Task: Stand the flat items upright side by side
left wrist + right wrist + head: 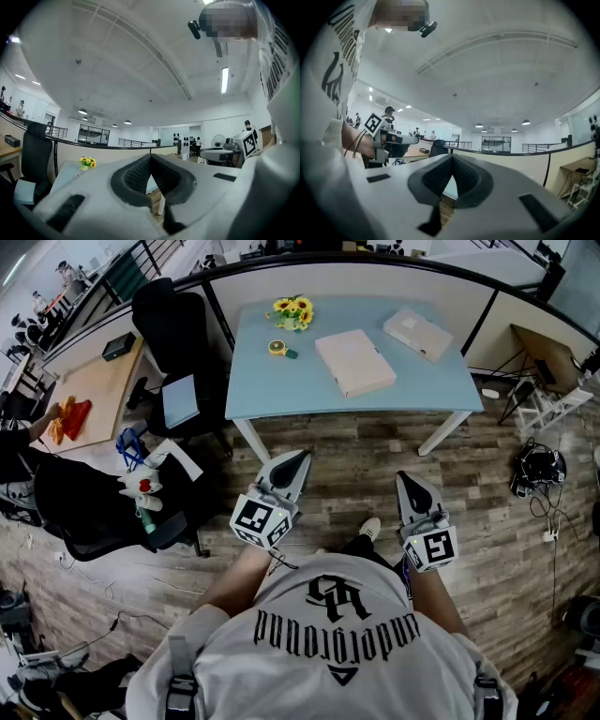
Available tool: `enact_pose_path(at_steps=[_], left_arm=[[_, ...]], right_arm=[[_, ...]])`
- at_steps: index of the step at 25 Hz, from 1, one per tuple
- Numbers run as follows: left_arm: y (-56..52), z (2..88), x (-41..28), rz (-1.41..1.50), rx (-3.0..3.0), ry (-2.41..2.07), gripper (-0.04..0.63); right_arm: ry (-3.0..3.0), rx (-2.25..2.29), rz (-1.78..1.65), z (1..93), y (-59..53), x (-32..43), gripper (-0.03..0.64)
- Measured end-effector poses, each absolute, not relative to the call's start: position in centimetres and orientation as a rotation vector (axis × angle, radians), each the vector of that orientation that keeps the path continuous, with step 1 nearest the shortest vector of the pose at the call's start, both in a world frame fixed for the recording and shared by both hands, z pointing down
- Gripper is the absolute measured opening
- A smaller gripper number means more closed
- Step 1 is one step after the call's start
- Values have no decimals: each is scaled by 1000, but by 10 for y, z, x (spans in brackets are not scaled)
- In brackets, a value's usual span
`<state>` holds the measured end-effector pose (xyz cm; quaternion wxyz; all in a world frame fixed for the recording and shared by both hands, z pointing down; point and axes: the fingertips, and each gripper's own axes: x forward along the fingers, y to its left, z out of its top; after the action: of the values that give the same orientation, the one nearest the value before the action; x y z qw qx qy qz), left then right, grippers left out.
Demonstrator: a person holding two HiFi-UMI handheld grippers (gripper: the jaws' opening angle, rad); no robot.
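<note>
- The left gripper [299, 458] is held level over the floor, well short of the table. Its jaws are pressed together with nothing between them, as the left gripper view [150, 157] shows.
- The right gripper [404, 477] is held level beside it, a body's width away. Its jaws also meet tip to tip and are empty [452, 157].
- The light blue table [272, 390] stands ahead of both grippers, with its back edge against a curved partition [356, 273].
- The larger flat item [354, 362] lies flat near the table's middle, turned at a slant. Its near corner is close to the front edge but not over it.
- The smaller flat item [417, 334] lies flat towards the far right corner, near the back edge and apart from the larger one.
- The flowers [292, 312] stand at the back left of the table, with a yellow round object [278, 348] just in front of them. Bare tabletop lies between these and the larger flat item.
- The wood-plank floor [356, 442] between the person and the table's front edge is bare.
- A black office chair [173, 324] crowds the table's left side.
- A black bag [537, 468] with cables lies on the floor off to the right, away from the table legs.
</note>
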<state>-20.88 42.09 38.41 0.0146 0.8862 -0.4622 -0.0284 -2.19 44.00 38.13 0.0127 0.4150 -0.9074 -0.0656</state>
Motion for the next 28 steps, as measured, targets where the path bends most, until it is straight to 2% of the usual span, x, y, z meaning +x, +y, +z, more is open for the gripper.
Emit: enact_pose_path(at_steps=[22, 23, 24, 25, 26, 28], left_arm=[[397, 385, -197, -97, 2758, -1455, 8], [393, 386, -197, -93, 2753, -1463, 16], [388, 387, -196, -86, 2746, -1470, 76], [382, 389, -195, -76, 2738, -1477, 117], [376, 391, -193, -64, 2729, -1485, 150], [364, 396, -188, -39, 2713, -1497, 210]], right_arm=[[-2865, 1232, -195, 381, 411, -19, 6], [-2863, 1241, -189, 381, 406, -17, 6], [-2860, 1250, -177, 382, 399, -15, 8], [-2859, 1256, -158, 384, 392, -13, 57], [-2858, 1259, -135, 385, 385, -10, 149], [-2857, 1264, -96, 389, 370, -5, 194]])
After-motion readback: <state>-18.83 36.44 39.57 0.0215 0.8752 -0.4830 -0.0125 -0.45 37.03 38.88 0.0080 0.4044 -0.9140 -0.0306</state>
